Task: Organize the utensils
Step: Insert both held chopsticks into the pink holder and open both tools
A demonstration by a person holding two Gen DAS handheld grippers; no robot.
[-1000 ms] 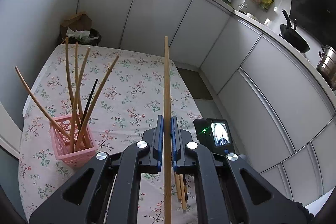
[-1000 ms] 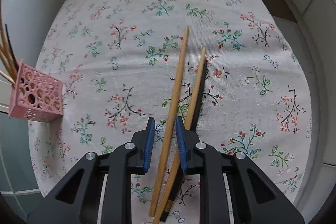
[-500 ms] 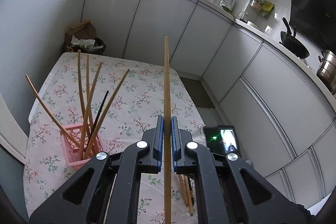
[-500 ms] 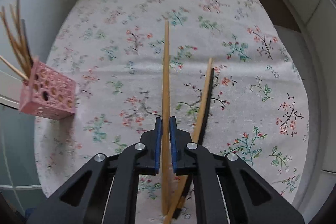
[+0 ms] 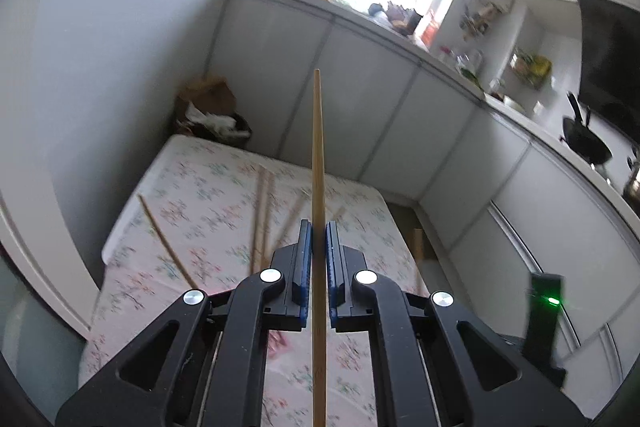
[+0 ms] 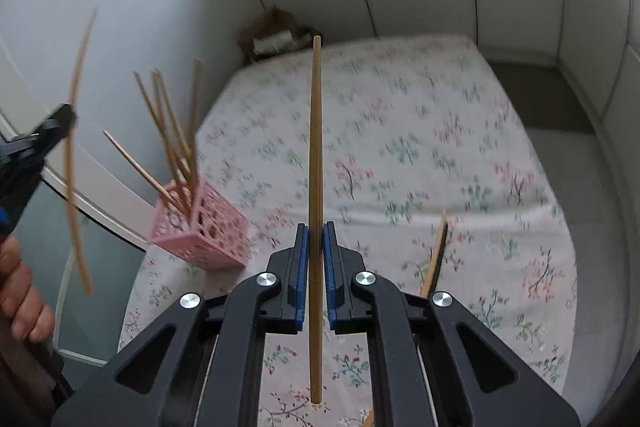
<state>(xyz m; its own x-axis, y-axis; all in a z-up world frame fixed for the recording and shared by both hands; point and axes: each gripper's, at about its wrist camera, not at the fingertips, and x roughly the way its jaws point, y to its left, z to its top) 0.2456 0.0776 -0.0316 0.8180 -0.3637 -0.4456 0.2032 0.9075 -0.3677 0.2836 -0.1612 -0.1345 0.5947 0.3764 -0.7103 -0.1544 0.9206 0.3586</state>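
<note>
Right wrist view, right hand-held gripper point(image 6: 316, 241) clenched on a wooden chopstick point(image 6: 315, 155), pink holder point(image 6: 202, 227) with chopsticks near the tabletop's point(image 6: 460, 131) left edge, left hand-held gripper point(image 5: 318, 241) clamping another chopstick point(image 5: 318, 155)

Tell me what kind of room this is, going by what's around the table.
Most likely a home kitchen. A long counter over white cabinet doors runs along the wall, a dark wok sits further along it, and the table with the flowered cloth holds a pink basket of chopsticks.
</note>
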